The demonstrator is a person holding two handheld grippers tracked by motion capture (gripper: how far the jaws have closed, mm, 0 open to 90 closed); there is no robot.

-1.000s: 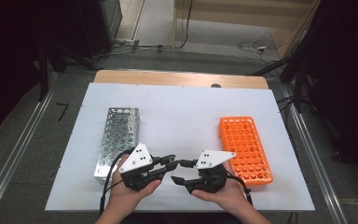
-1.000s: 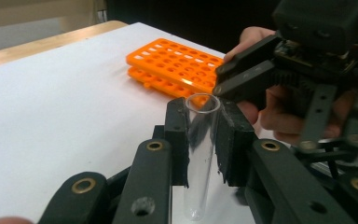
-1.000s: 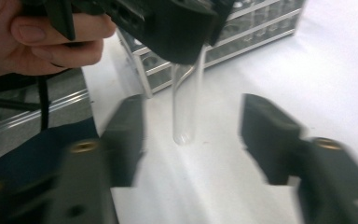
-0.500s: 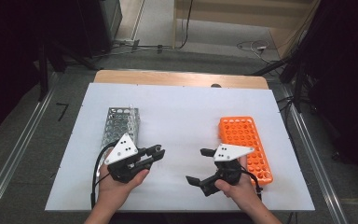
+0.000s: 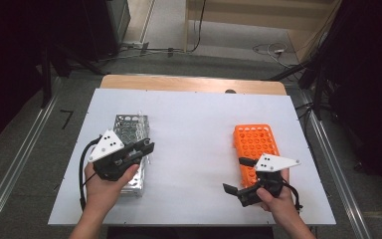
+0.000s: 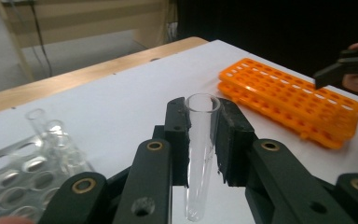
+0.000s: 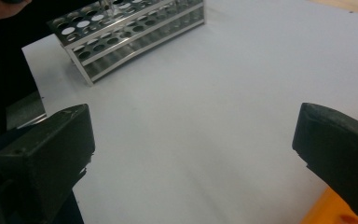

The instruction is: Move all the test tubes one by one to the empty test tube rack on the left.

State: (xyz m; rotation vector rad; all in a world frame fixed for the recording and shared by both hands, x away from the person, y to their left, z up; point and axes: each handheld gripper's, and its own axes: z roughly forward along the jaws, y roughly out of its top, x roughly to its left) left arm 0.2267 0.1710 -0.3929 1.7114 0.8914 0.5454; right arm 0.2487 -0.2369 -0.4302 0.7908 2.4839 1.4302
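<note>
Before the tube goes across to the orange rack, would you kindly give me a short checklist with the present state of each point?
1. Test tube gripped: ok; the left gripper has its jaws closed on it, open end pointing away.
2. Tube intact: cannot tell; no crack visible, glass is clear.
3. Orange rack has free holes: ok; no tube stands in it.
4. Right gripper free to help: ok; its jaws have just been opening, nothing between them.
5. Path over the white table between metal rack and orange rack: ok, nothing lies there.
</note>
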